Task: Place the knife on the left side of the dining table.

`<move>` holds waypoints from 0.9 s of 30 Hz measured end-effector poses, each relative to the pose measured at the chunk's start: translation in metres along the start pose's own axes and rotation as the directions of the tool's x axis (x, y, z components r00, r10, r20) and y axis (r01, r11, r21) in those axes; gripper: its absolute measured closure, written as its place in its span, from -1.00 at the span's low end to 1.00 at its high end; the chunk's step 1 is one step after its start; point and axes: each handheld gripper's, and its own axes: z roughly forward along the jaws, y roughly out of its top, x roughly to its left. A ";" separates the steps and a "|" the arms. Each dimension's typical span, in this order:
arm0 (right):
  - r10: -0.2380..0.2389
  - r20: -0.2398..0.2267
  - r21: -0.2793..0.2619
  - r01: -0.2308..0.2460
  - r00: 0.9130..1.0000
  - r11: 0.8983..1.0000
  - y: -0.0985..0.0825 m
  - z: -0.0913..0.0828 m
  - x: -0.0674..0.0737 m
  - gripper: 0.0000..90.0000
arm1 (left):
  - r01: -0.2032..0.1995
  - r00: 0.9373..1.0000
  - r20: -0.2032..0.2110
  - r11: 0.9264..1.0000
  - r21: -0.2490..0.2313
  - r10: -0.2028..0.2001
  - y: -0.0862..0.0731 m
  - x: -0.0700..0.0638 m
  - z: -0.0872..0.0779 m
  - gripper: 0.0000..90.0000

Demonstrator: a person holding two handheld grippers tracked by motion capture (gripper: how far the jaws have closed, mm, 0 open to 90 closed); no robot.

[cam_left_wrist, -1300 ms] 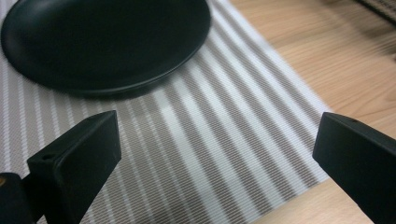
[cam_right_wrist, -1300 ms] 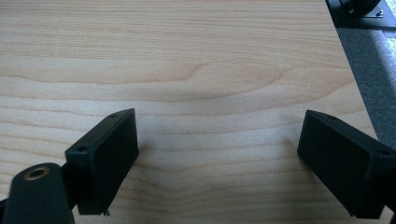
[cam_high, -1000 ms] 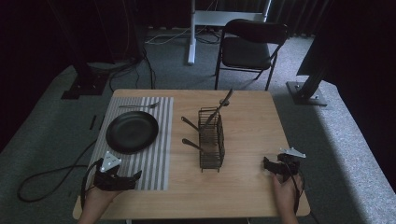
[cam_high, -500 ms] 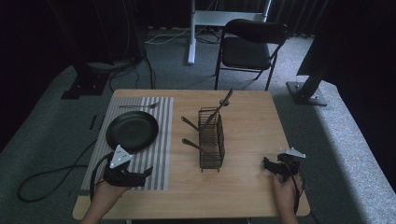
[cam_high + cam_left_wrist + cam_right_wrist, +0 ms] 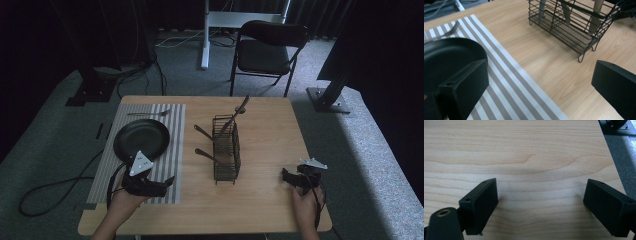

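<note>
Wooden bench (image 5: 265, 135), seen from above. The left claw (image 5: 159, 184) has moved since a second ago: then it lay at the near left corner of the striped placemat (image 5: 172, 130), now it sits farther in and forward over the mat's near edge, just beside the near rim of the black plate (image 5: 141, 137), jaws spread wide with nothing between them. The right claw (image 5: 287, 176) has not shifted; it rests at the near right part of the bench, well apart from the wire cutlery basket (image 5: 226, 150), jaws likewise parted and empty. Basket, plate and mat stand as before. The basket is at mid-bench, just right of the mat, with handles jutting from it: one long utensil (image 5: 235, 116) leaning up and away, two shorter handles (image 5: 204, 132) poking out to the left. A fork (image 5: 148, 113) lies on the mat's far end, beyond the plate. A folding chair (image 5: 267, 47) stands on the carpet beyond the bench. The left gripper view adds what the high view cannot resolve: the basket's (image 5: 571, 23) mesh floor and small wire feet, pale handles standing in its compartments, the plate's (image 5: 449, 55) rim touching the stripes, fork tines (image 5: 449, 31) at the mat's edge. The right gripper view gives bare wood grain (image 5: 529, 157) between the jaws and the bench's edge with carpet (image 5: 624, 157) alongside.
</note>
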 end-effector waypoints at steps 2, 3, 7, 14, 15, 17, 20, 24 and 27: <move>0.000 0.000 0.000 0.000 1.000 1.000 0.000 0.000 0.000 -0.75 | -0.003 1.000 -0.005 1.000 -0.003 0.003 0.001 -0.001 0.001 -0.97; 0.000 0.000 0.000 0.000 1.000 1.000 0.000 0.000 0.000 -0.75 | 0.001 1.000 0.014 1.000 -0.004 -0.001 0.003 -0.002 0.002 -0.97; 0.000 0.000 0.000 0.000 1.000 1.000 0.000 0.000 0.000 -0.75 | -0.004 1.000 0.019 1.000 -0.003 0.005 0.006 -0.005 0.005 -0.97; 0.000 0.000 0.000 0.000 1.000 1.000 0.000 0.000 0.000 -0.75 | -0.011 0.999 0.049 1.000 -0.013 0.012 0.013 -0.011 0.009 -0.97; 0.000 0.000 0.000 0.000 1.000 1.000 0.000 0.000 0.000 -0.75 | -0.012 0.999 0.051 1.000 -0.015 0.013 0.015 -0.012 0.009 -0.97; 0.000 0.000 0.000 0.000 1.000 1.000 0.000 0.000 0.000 -0.75 | -0.015 0.998 0.057 1.000 -0.016 0.016 0.018 -0.013 0.010 -0.97; 0.000 0.000 0.000 0.000 1.000 1.000 0.000 0.000 0.000 -0.75 | -0.024 0.998 0.065 1.000 -0.020 0.025 0.023 -0.016 0.011 -0.97; 0.000 0.000 0.000 0.000 1.000 1.000 0.000 0.000 0.000 -0.75 | -0.029 0.997 0.076 0.999 -0.023 0.031 0.026 -0.021 0.014 -0.97; 0.000 0.000 0.000 0.000 1.000 1.000 0.000 0.000 0.000 -0.75 | -0.035 0.996 0.076 0.999 -0.021 0.037 0.029 -0.022 0.016 -0.97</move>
